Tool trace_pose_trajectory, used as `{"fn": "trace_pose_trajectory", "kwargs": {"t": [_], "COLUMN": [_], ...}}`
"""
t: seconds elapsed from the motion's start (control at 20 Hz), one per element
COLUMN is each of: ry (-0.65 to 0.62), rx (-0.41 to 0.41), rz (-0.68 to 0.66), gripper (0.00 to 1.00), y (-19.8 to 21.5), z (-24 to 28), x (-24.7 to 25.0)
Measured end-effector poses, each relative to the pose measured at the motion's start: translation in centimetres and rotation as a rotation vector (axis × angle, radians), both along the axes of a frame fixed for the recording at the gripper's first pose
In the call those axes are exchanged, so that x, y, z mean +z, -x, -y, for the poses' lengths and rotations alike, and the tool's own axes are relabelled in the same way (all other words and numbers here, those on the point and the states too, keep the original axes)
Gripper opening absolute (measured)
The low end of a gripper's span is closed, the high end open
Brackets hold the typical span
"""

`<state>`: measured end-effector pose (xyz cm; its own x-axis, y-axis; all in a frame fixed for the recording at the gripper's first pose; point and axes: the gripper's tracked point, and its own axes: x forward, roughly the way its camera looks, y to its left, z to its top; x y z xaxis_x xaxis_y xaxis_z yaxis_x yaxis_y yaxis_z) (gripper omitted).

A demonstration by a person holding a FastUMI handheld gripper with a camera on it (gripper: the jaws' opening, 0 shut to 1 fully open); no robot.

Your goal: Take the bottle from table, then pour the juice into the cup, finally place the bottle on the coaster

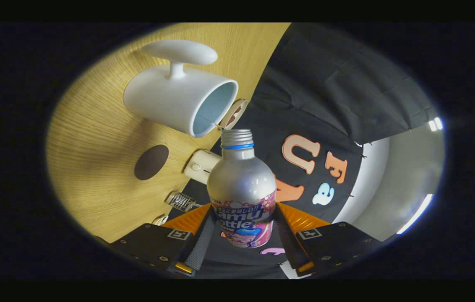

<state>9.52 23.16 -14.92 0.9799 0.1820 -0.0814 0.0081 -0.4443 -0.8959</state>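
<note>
My gripper (242,228) is shut on a silver bottle (241,180) with a pink and blue label, both fingers pressing on its lower body. The bottle has no cap; a blue ring sits under its threaded neck. The whole view is rolled, so the wooden table (95,126) stands like a wall beside the bottle. The bottle's open mouth is right at the rim of a white cup (166,96) with a handle and a pale blue inside. No liquid stream is visible. A dark brown round coaster (151,162) lies on the table beside the cup, beyond the left finger.
A small white cylinder (202,165) stands at the table's edge near the bottle's shoulder. A wire spring-like object (181,200) lies by the left finger. A small round brown-and-white item (235,113) sits behind the cup's rim. The booth's black cloth wall hangs beyond the table.
</note>
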Motion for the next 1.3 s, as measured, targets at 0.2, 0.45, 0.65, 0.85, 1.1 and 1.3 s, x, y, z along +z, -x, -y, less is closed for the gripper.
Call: {"fn": "trace_pose_trajectory", "kwargs": {"t": [0.2,0.45,0.65,0.85,1.1,1.3], "ry": [-0.046,-0.200,-0.354,-0.564,-0.872,-1.099], "rx": [-0.018,-0.075,-0.112,-0.159,-0.215,-0.248], "rz": [-0.044,-0.142,-0.201,-0.269,-0.373,-0.414], "gripper": [0.77,0.77,0.77,0.77,0.78,0.78], "y": [0.1,0.7,1.0,0.5,0.0,-1.0], "z": [0.1,0.4,0.4,0.5,0.3,0.8], "x": [-1.2,-2.6,-3.0,-2.7,-1.8,-0.5]}}
